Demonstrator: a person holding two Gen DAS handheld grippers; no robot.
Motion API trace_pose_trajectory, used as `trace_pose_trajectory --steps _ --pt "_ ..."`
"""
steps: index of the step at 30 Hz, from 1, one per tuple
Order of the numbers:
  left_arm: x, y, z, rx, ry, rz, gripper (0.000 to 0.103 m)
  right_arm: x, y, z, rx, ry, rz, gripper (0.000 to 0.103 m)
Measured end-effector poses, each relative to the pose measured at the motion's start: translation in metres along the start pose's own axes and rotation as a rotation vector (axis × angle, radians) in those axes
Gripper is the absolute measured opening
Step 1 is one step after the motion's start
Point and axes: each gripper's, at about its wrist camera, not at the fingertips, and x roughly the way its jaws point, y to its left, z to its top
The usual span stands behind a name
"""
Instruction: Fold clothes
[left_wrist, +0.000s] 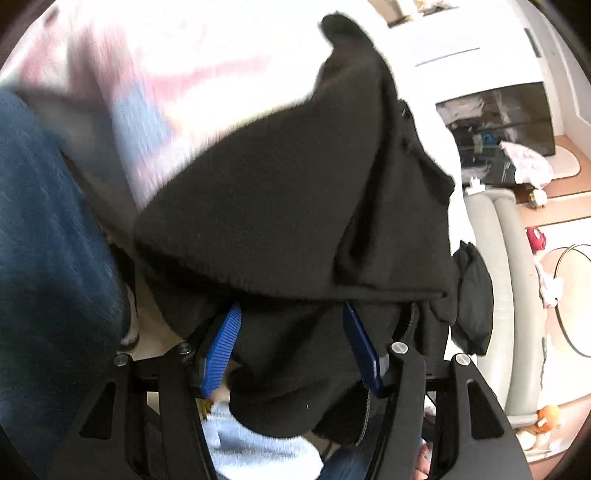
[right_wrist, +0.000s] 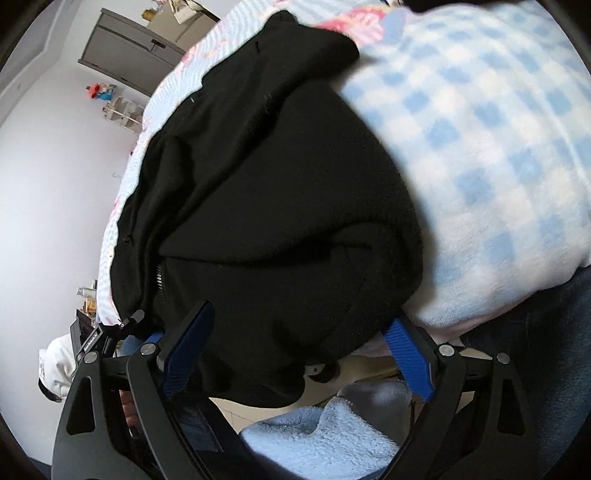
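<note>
A: What's in front of me?

B: From where I'm driving, the biggest thing is the black zip-up fleece jacket (left_wrist: 295, 177). It's bunched and draped over both tongs, and beyond it lies the bed with its pink-flowered sheet (left_wrist: 147, 74). A blue-checked blanket (right_wrist: 480, 147) sits just beside the jacket on the bed.

A: Which way does the jacket run from the tongs?

B: It climbs away from them toward the bed. Seen from the left wrist, its long axis rises to a peak far from the left tongs (left_wrist: 291, 347). Both tongs sit equally deep in the cloth, so neither is nearer.

A: And the grip?

B: The left tongs stand parted with a thick wad of jacket between the blue pads (left_wrist: 218, 354); I cannot tell whether they pinch it. The same goes for the right tongs (right_wrist: 295, 354): spread wide, cloth sagging between.

A: Folded yet?

B: I judge not; it's a heap, zipper (right_wrist: 159, 275) showing.
</note>
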Motion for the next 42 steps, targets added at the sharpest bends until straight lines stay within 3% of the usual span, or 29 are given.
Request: trace_pose_trajectory --steps 8,15,19,22,25,29,33,35,38,42 --pt "0.024 0.003 -0.009 -0.032 0.065 0.051 0.063 0.026 0.003 -0.007 0.009 0.095 0.028 0.084" --pt "0.045 0.006 -0.017 -0.059 0.122 0.096 0.07 0.022 -0.004 -0.007 0.046 0.011 0.069 0.084" --pt "0.056 0.007 -0.018 -0.077 0.129 0.084 0.07 0.02 -0.008 -0.008 0.067 -0.037 0.093 0.08" --pt "0.054 0.0 -0.02 -0.046 0.117 0.053 0.059 0.017 -0.012 -0.01 0.078 -0.055 0.125 0.076" --pt "0.04 -0.017 -0.031 0.02 0.098 0.092 0.056 0.007 -0.011 -0.016 0.089 -0.038 0.109 0.071" --pt "0.005 -0.043 -0.059 0.109 0.031 0.161 0.056 -0.025 0.005 -0.027 0.011 -0.059 -0.001 0.071" --pt "-0.008 -0.091 -0.076 0.317 0.019 0.17 0.056 -0.064 0.018 -0.026 -0.066 -0.157 -0.091 0.072" --pt "-0.008 -0.119 -0.07 0.457 0.019 0.119 0.056 -0.067 0.033 -0.008 -0.109 -0.21 -0.11 0.072" --pt "0.027 -0.174 -0.067 0.711 -0.007 0.141 0.056 -0.064 0.048 0.017 -0.168 -0.255 -0.12 0.072" --pt "0.078 -0.251 -0.065 1.057 -0.049 0.188 0.056 -0.042 0.049 0.042 -0.195 -0.282 -0.212 0.072"
